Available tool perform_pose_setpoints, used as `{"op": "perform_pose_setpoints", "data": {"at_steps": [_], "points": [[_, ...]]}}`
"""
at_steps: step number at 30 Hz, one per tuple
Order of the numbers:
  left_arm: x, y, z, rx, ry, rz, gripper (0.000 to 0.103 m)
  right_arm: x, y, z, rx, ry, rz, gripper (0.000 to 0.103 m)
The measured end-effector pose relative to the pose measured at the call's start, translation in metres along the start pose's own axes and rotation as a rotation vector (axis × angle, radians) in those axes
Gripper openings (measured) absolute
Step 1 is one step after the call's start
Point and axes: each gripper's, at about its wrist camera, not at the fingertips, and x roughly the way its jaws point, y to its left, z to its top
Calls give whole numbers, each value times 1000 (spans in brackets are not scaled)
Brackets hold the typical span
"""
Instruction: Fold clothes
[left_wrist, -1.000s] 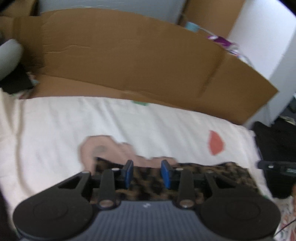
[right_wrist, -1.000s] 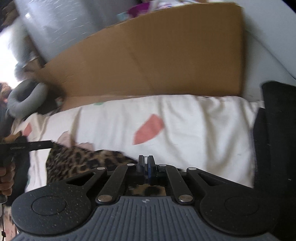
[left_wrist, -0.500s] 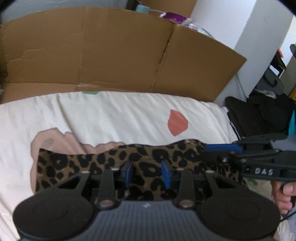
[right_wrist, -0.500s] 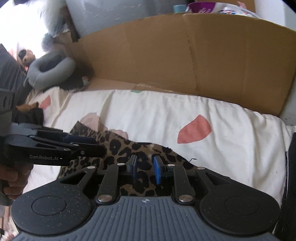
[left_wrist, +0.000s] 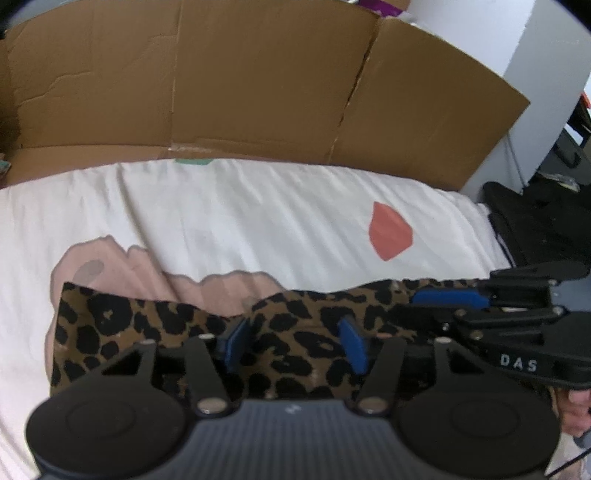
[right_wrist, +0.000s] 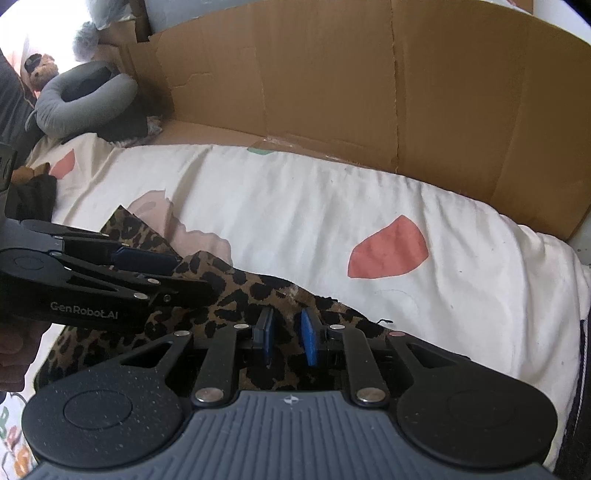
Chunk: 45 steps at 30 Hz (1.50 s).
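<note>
A leopard-print garment (left_wrist: 295, 332) lies as a long folded strip on the white bed sheet (left_wrist: 240, 221). My left gripper (left_wrist: 295, 341) hangs over its middle with the jaws opening. The cloth shows between the blue pads (left_wrist: 236, 343), which stand apart from it. In the right wrist view my right gripper (right_wrist: 287, 332) sits over the garment (right_wrist: 229, 291) near its right end. Its jaws are opening a little, with cloth behind the gap and not pinched. Each gripper also shows in the other's view: the right gripper (left_wrist: 406, 306) and the left gripper (right_wrist: 192, 273).
A tall cardboard sheet (left_wrist: 258, 92) walls off the far side of the bed. A grey neck pillow (right_wrist: 85, 99) and a soft toy (right_wrist: 40, 70) lie at the far left. Dark fabric (left_wrist: 546, 221) lies off the bed's right edge. Pink and red shapes (left_wrist: 388, 236) are printed on the sheet.
Both grippers came down and the garment now lies spread on the sheet. The right jaws, shut on the cloth a second ago, have parted. The left jaws have widened.
</note>
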Motion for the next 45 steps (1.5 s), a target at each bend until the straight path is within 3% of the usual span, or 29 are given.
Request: {"op": "perform_pose_setpoints", "data": {"at_steps": [11, 15, 21, 26, 35, 40, 42, 45], "points": [[1, -1, 2, 4, 7, 13, 60, 5, -1, -3, -52, -12, 12, 22], [-13, -3, 3, -30, -5, 24, 47, 5, -4, -4, -49, -15, 24, 22], [-32, -22, -5, 26, -61, -11, 47, 6, -6, -4, -47, -15, 35, 22], [-17, -28, -8, 69, -37, 15, 53, 6, -9, -3, -31, -10, 49, 22], [-10, -19, -13, 59, -31, -21, 55, -21, -12, -6, 1, -5, 64, 23], [-10, -20, -15, 65, -33, -15, 55, -41, 1, -18, -37, -47, 67, 33], [-10, -20, -15, 68, -33, -13, 55, -40, 10, -23, -72, -37, 73, 44], [-10, -20, -14, 72, -31, -15, 55, -29, 15, -29, -127, -4, 48, 47]]}}
